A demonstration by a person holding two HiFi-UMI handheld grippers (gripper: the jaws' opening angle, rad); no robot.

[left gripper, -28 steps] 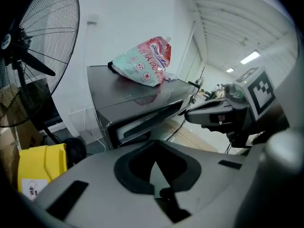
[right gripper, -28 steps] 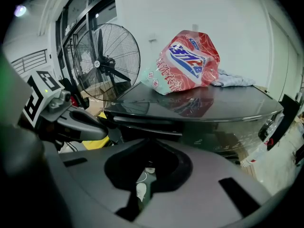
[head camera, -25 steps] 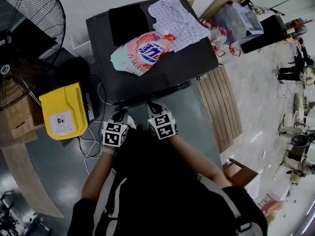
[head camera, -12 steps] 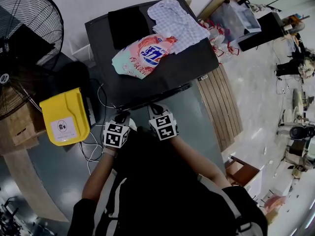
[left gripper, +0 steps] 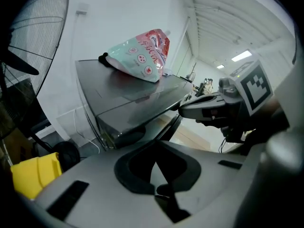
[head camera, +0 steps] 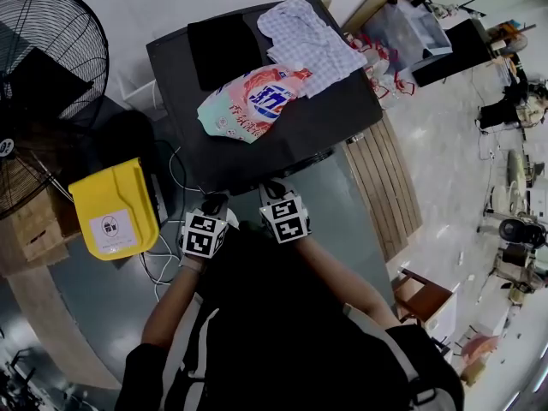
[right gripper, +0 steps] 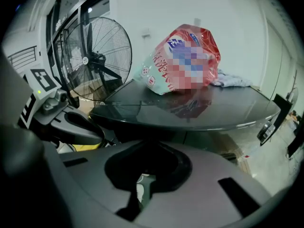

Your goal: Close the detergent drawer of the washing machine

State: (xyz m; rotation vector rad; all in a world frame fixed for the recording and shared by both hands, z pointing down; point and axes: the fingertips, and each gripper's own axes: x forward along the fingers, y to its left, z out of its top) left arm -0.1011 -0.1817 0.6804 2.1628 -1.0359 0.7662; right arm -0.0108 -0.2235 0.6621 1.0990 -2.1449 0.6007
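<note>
Head view: I kept left gripper (head camera: 212,205) and right gripper (head camera: 272,192) pressed together, empty, at the washing machine (head camera: 257,154) front edge; nothing shifted, drawer unseen, closure unconfirmed.

Head view: bright, even indoor light. The pale floor (head camera: 445,144) shows soft glare at right. The person's torso (head camera: 282,332) reads near-black with little detail. Straight lines bow toward the edges.

Left gripper view: the ceiling strip lights (left gripper: 241,56) are blown out at upper right and the corners are vignetted. The left claw (left gripper: 156,172) is close to the lens and soft.

Right gripper view: the glossy washing machine top (right gripper: 190,110) mirrors the detergent bag (right gripper: 183,63). Heavy barrel distortion, black rim.
</note>
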